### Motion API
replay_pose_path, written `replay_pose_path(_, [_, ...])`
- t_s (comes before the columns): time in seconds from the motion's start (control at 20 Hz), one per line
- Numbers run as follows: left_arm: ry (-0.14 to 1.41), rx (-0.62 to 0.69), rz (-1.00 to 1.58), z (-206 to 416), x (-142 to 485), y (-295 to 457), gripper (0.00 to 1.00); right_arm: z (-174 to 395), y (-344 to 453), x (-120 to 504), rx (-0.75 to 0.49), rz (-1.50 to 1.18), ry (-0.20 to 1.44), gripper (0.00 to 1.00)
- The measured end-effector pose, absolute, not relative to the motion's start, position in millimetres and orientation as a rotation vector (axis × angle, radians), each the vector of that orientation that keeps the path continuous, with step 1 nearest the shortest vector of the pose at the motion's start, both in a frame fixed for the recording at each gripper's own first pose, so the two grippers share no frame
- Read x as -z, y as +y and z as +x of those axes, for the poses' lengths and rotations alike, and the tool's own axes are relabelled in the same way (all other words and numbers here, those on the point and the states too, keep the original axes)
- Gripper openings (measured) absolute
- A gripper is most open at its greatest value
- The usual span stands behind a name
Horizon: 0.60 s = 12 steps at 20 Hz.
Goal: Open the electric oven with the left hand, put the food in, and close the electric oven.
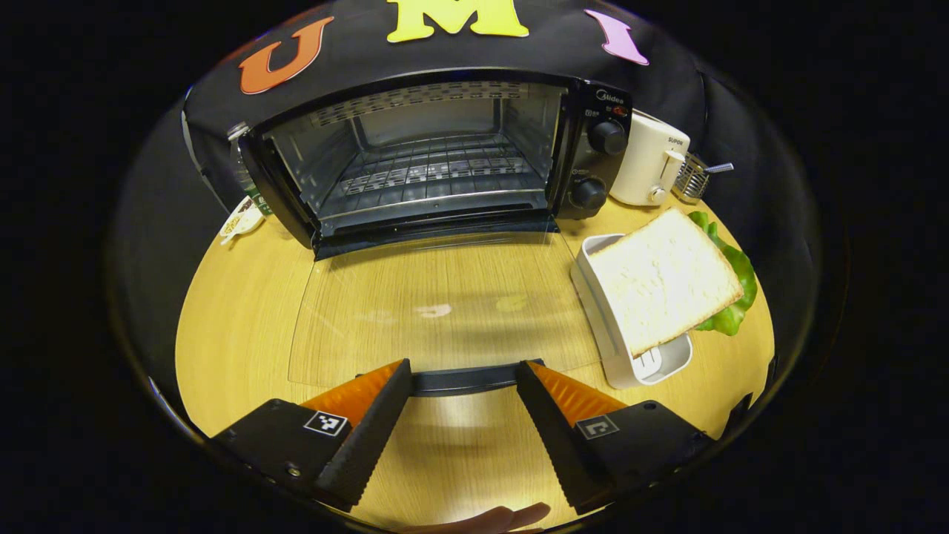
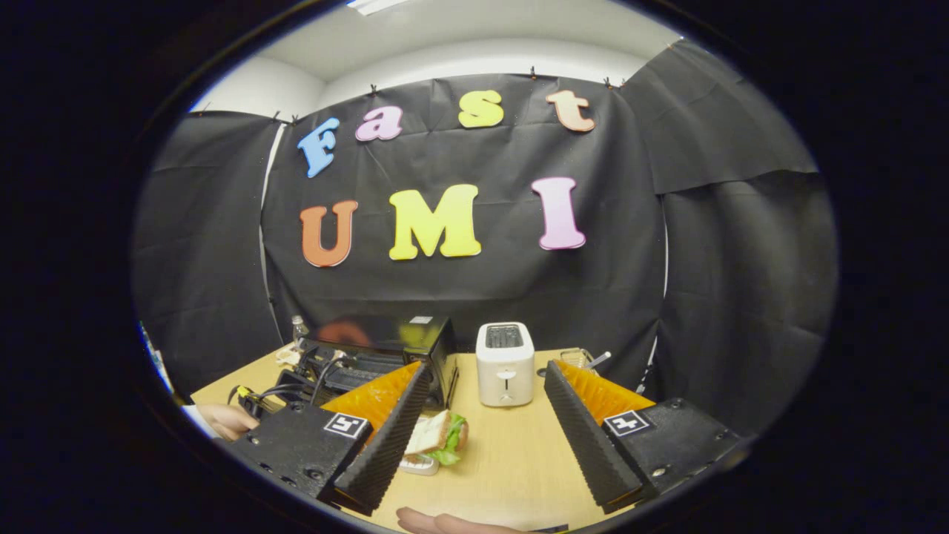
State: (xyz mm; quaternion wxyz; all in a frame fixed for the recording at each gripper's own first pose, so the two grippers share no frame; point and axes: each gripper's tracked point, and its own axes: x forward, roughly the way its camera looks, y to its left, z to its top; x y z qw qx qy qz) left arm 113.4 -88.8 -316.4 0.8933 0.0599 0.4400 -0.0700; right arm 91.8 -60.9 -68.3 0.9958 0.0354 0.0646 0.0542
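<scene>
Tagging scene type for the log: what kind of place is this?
Likely a staged kitchen corner in a recording booth: electric oven with its door open, toaster and sandwich on a wooden table, black cloth behind.

A white toaster [image 1: 649, 161] stood on the wooden counter [image 1: 245, 311], with a small wire basket [image 1: 693, 176] just beside it. At the far left were a bottle [image 1: 239, 159] and perhaps a small dish [image 1: 241, 220].
</scene>
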Motion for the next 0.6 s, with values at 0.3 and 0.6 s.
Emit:
replay_pose_path(0.3, [0.789, 0.133, 0.068, 115.7, 314.5, -88.9, 0.97, 96.9, -54.8, 81.7, -0.112, 0.084, 0.164, 1.0])
replay_pose_path(0.6, [0.545, 0.104, 0.105, 122.3, 269.6, -82.9, 0.95, 109.2, -47.2, 96.0, -0.133, 0.065, 0.219, 1.0])
